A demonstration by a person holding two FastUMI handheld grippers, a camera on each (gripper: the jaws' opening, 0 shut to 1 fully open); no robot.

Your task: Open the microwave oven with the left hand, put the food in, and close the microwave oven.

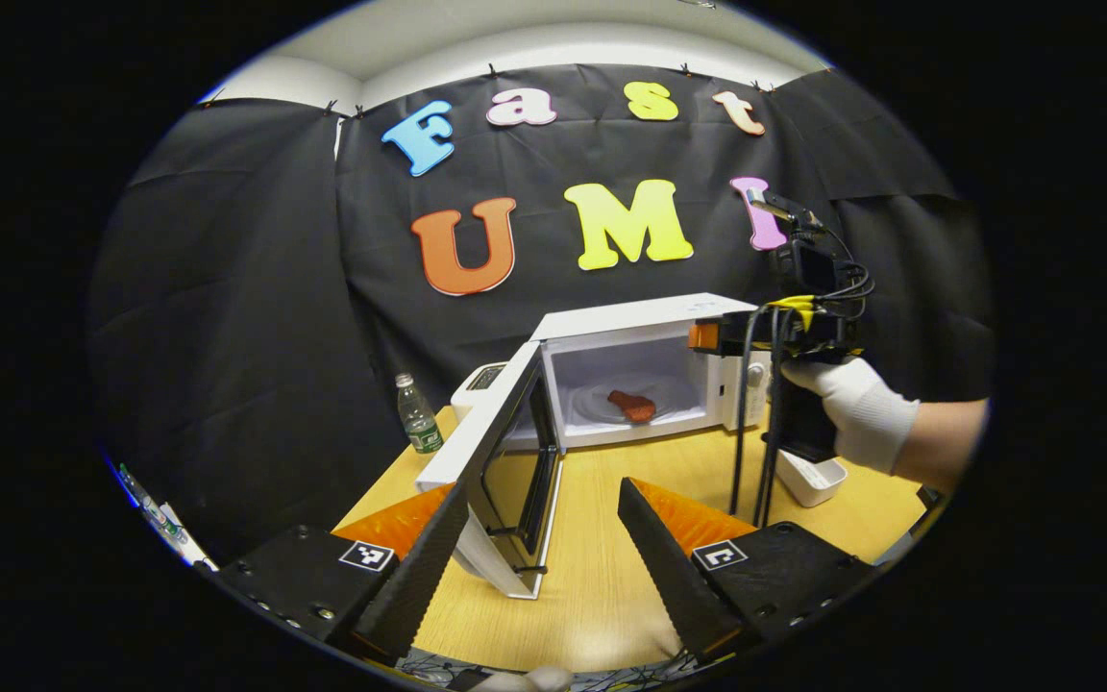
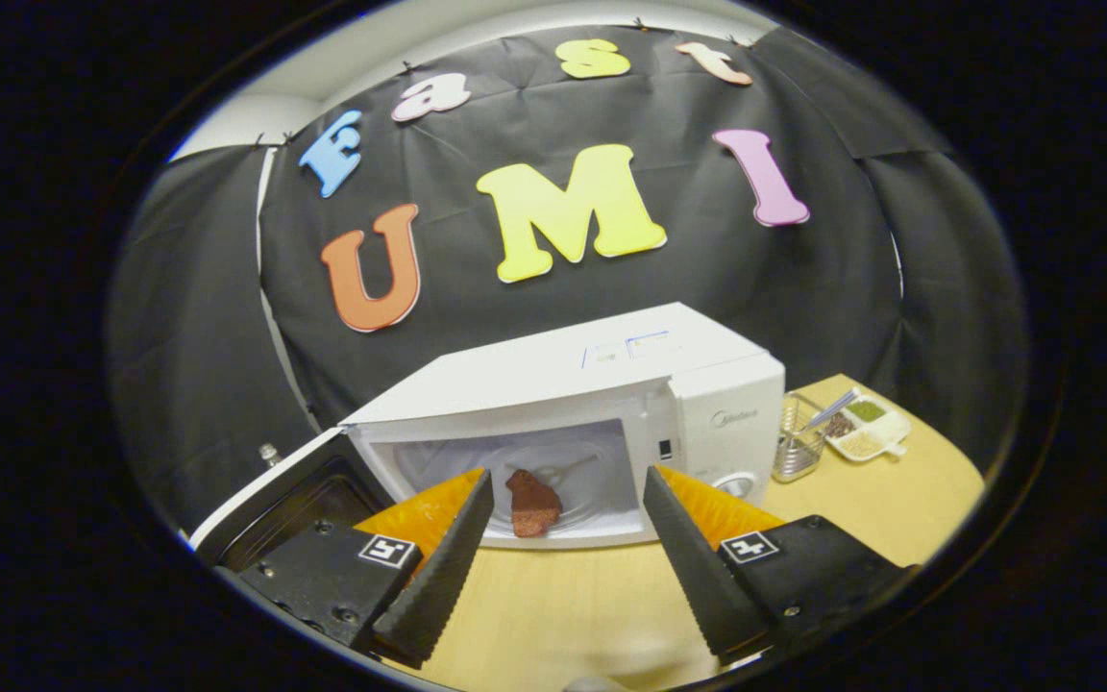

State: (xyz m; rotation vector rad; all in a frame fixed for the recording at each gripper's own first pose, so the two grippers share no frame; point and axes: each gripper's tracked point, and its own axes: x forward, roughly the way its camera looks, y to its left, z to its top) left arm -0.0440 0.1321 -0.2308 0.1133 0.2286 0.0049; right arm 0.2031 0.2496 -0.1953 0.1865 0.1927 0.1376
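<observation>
The white microwave (image 1: pixel 638 322) stands at the back of the wooden table (image 1: pixel 611 586) with its door (image 1: pixel 505 461) swung open to the left. A red-brown piece of food (image 1: pixel 632 406) lies on the glass plate inside. My left gripper (image 1: pixel 544 488) is open, and the door's free edge stands in the gap, close to the left finger. A gloved hand (image 1: pixel 851 408) holds the right gripper (image 1: pixel 704 335) in front of the oven's upper right corner. In the right gripper view, that gripper (image 2: pixel 568 476) is open and holds nothing, a short way before the cavity, with the food (image 2: pixel 532 503) showing between its fingers.
A small water bottle (image 1: pixel 418 415) and a white device (image 1: pixel 479 381) stand left of the microwave, behind the door. A white container (image 1: pixel 813 479) sits at the right. A wire basket (image 2: pixel 796 444) and a divided dish (image 2: pixel 867 428) are right of the microwave (image 2: pixel 611 370).
</observation>
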